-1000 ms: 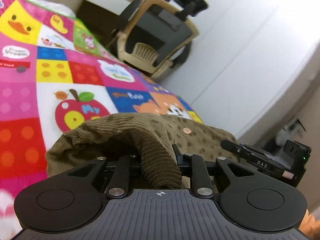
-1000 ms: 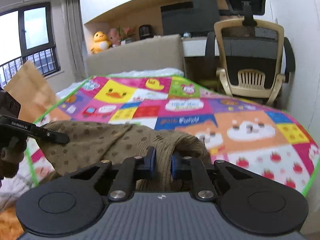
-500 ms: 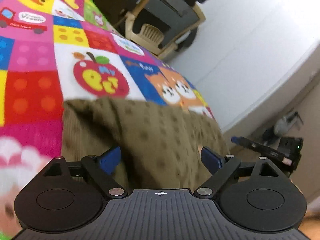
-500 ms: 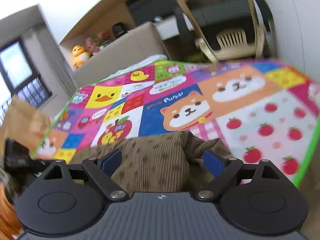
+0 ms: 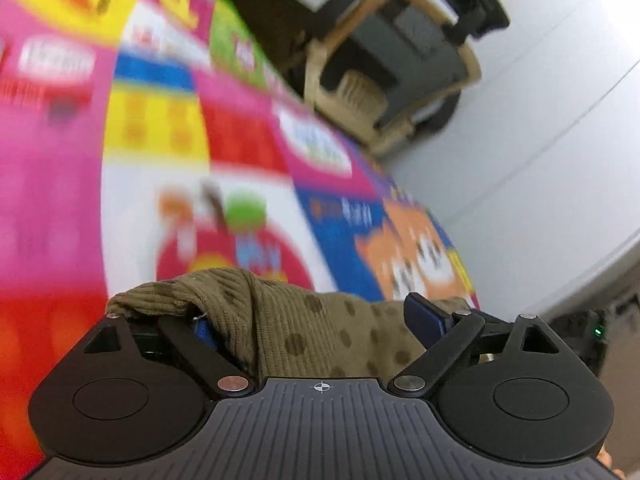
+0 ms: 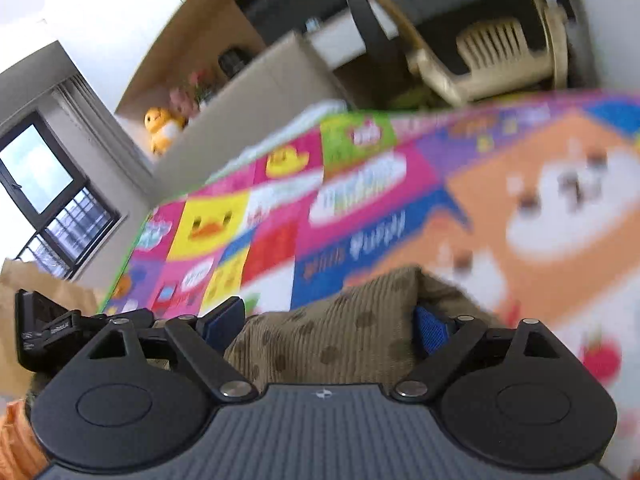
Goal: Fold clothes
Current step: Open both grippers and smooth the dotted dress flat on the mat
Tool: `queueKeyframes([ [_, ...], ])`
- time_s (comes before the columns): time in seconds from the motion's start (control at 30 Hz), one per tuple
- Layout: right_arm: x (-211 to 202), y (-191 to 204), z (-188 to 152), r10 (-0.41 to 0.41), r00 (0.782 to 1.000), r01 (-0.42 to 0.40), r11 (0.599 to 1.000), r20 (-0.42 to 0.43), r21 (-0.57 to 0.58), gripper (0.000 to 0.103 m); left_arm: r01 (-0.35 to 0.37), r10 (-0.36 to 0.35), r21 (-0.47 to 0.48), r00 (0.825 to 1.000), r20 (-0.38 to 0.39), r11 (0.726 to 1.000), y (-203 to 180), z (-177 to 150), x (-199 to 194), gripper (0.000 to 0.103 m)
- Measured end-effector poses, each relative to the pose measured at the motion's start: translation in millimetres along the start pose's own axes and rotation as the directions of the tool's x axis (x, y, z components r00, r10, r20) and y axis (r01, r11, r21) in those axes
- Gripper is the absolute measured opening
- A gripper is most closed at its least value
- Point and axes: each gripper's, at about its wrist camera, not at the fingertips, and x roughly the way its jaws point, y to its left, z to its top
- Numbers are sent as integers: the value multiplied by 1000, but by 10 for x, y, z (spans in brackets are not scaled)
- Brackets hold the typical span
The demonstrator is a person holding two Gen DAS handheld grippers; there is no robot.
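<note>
An olive corduroy garment with dark dots [image 5: 296,320] lies bunched on the colourful play mat [image 5: 152,152], right in front of both grippers. My left gripper [image 5: 314,320] is open, its blue pads [image 5: 424,314] spread wide with the cloth lying between them and draped over the left finger. In the right wrist view the same garment [image 6: 340,332] sits between the spread blue pads [image 6: 430,328] of my open right gripper [image 6: 326,326]. The left gripper [image 6: 44,328] shows at the left edge there.
A beige and black office chair [image 5: 396,68] stands past the mat's far edge by a white wall; it also shows in the right wrist view [image 6: 480,40]. A window [image 6: 36,196], a yellow duck toy [image 6: 162,128] and a beige headboard [image 6: 256,96] are at the back.
Both grippers, shut on the garment a second ago, opened and let it drop onto the mat. Both views have since swung and tilted, with motion blur.
</note>
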Motion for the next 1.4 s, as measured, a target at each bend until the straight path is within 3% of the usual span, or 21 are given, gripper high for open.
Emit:
queueKeyframes([
  [0.1,-40,12,106,-78,997,78,995,12,-56,92,-62,62,39,998,11,997,-8,217,69,93],
  [0.17,-206,58,68,-124,992,127,982,34,-136,103,-126,127,67,992,-8,990,-6,230,48,93],
  [0.33,-536,231,-190,-256,962,273,893,95,-358,103,-211,199,245,977,70,946,-210,-88,-349,94],
  [0.4,-553,340,-209,-224,969,248,901,108,-355,103,-163,135,289,984,115,943,-370,-143,-528,96],
  [0.47,-542,455,-201,-153,980,187,927,126,-325,103,-48,11,307,992,123,950,-528,-145,-588,97],
  [0.5,-509,504,-189,-110,986,145,941,128,-307,103,16,-50,309,993,103,951,-585,-153,-542,98],
  [0.6,-331,614,-153,-42,993,71,961,113,-267,103,105,-111,293,994,4,950,-622,-209,-219,99],
  [0.67,-139,627,-157,-84,994,98,963,67,-250,103,47,-30,283,997,-64,958,-521,-263,75,99],
  [0.7,-17,626,-189,-151,988,153,953,29,-262,103,20,3,268,996,-85,963,-441,-281,185,98],
  [0.73,109,626,-226,-223,975,212,936,-8,-281,103,16,7,249,996,-94,968,-367,-295,249,98],
  [0.77,246,631,-291,-319,947,290,901,-42,-322,103,26,-6,247,997,-83,969,-342,-294,250,99],
  [0.87,497,577,-490,-430,897,366,852,-100,-374,103,36,-15,247,996,-86,968,-331,-276,247,99],
  [1.0,447,495,-477,-401,911,359,886,-95,-294,103,47,-29,263,997,-75,964,-320,-303,251,99],
  [1.13,385,486,-470,-343,930,275,888,-134,-368,103,53,-37,283,997,-64,958,-334,-352,267,101],
  [1.2,202,510,-466,-297,946,239,906,-125,-349,103,54,-38,289,997,-61,956,-331,-360,284,101],
  [1.4,-55,572,-766,-351,926,262,863,-139,-432,103,66,-51,282,997,-59,957,-308,-363,277,102],
])
